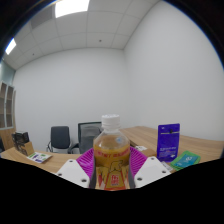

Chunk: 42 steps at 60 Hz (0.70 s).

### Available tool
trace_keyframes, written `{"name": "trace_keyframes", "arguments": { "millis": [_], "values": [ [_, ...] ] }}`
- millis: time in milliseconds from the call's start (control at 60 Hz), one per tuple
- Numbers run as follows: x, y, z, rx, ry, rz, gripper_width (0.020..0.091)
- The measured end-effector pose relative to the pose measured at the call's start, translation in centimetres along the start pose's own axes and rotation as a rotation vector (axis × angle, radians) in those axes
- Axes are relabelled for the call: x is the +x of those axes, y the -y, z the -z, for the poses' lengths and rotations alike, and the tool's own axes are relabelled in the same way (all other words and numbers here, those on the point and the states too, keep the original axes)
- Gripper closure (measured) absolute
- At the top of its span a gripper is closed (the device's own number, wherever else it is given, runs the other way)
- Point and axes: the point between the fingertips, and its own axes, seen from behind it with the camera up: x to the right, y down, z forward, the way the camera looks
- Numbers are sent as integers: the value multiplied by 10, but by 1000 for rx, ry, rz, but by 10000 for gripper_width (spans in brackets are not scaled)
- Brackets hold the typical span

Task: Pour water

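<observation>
A bottle [111,150] stands between the jaws; beyond it the tabletop [150,138] carries a box [168,141] to the right, chairs [62,137] behind.

Clear glossy plastic bottle [111,155]; smooth wooden table [195,145].

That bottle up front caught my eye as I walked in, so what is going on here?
A handheld pair of tongs has a clear plastic bottle of amber drink between its pink pads, which appear to press on both its sides. The bottle is upright, its white cap still on, so nothing is being poured yet. Beyond it lies a wooden table with a purple box standing on it, and office chairs against the white wall.
</observation>
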Motion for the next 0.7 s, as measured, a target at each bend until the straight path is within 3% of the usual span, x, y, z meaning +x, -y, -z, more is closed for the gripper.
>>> {"name": "trace_keyframes", "arguments": {
  "millis": [150, 267, 433, 567, 667, 700],
  "values": [
    [6, -62, -16, -124, 33, 45, 655],
    [11, -87, -21, -166, 38, 71, 639],
    [15, -82, -19, -122, 48, 21, 620],
    [10, -85, -14, -156, 66, 57, 479],
    [9, -79, 2, -196, 93, 27, 251],
    [9, -74, 11, -198, 95, 21, 254]
  ]
}}
